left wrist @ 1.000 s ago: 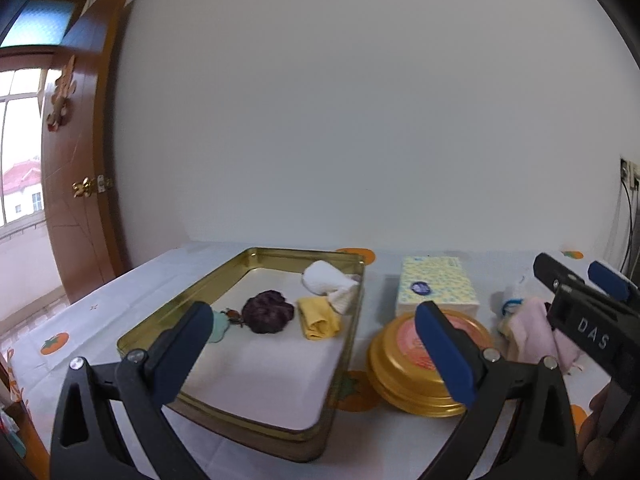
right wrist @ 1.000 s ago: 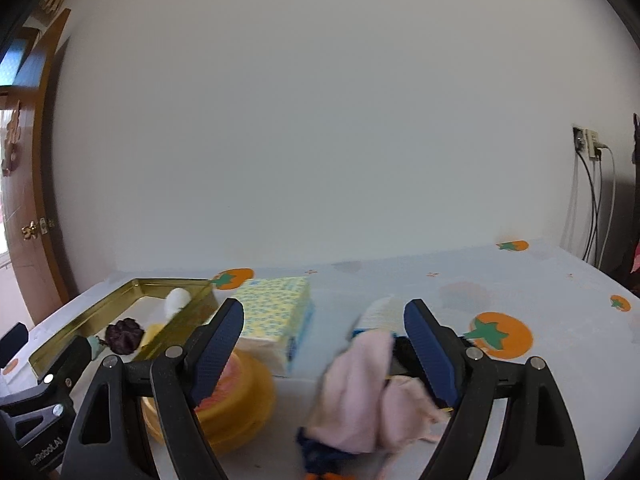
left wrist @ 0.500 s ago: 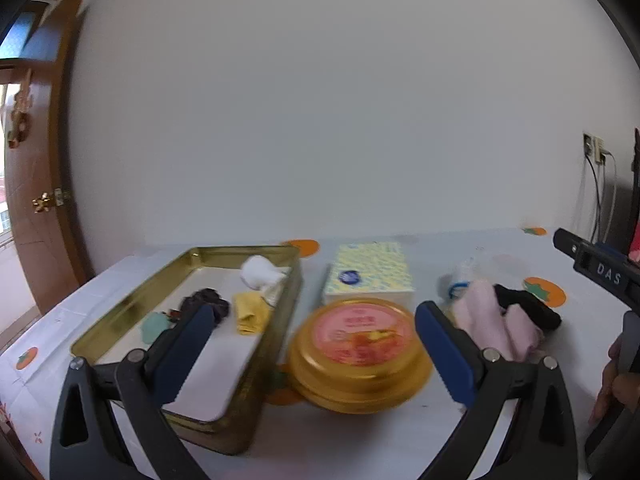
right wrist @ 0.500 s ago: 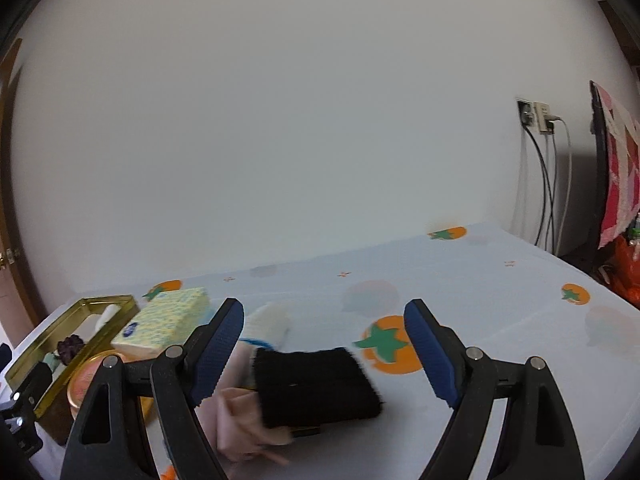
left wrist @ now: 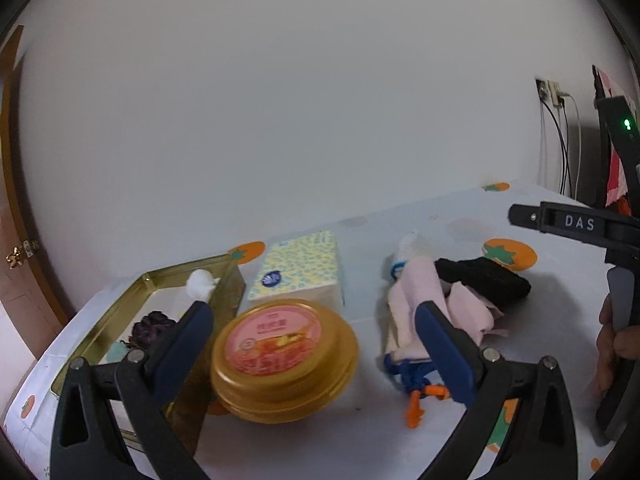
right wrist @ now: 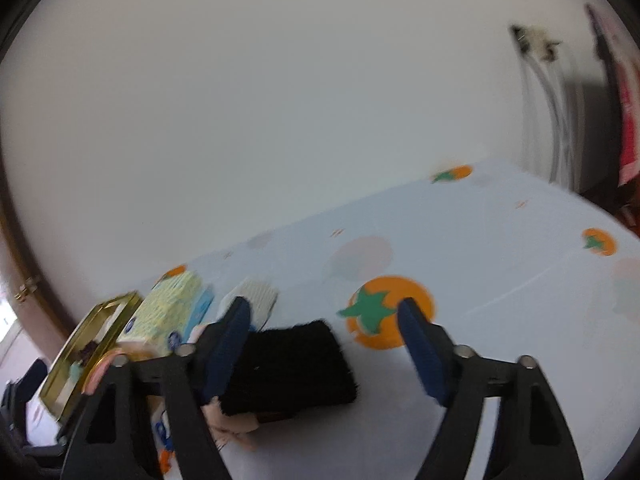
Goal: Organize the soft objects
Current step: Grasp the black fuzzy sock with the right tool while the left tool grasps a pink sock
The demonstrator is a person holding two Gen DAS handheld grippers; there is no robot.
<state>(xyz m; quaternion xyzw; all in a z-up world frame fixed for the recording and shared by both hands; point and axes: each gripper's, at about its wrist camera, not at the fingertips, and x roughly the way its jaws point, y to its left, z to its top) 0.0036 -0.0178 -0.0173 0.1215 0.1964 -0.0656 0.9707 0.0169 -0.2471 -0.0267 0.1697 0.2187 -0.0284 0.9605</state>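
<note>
Tin (left wrist: 120, 312) with scrunchie (left wrist: 152, 326) (dark), white cloth (left wrist: 201, 283)

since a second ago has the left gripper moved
Yes. The left gripper has swung rightward along the table: the gold tin tray, earlier centred between its fingers, now sits at the left, with the pink cloth ahead.

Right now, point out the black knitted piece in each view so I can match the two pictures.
Left wrist view: the black knitted piece lies right of centre on the tablecloth, against the pink cloth.
Right wrist view: it sits low and centre-left, between the right tongs, whose jaws are closing but not pressing it.
Shared landmark: the yellow tissue box, to its left.
</note>
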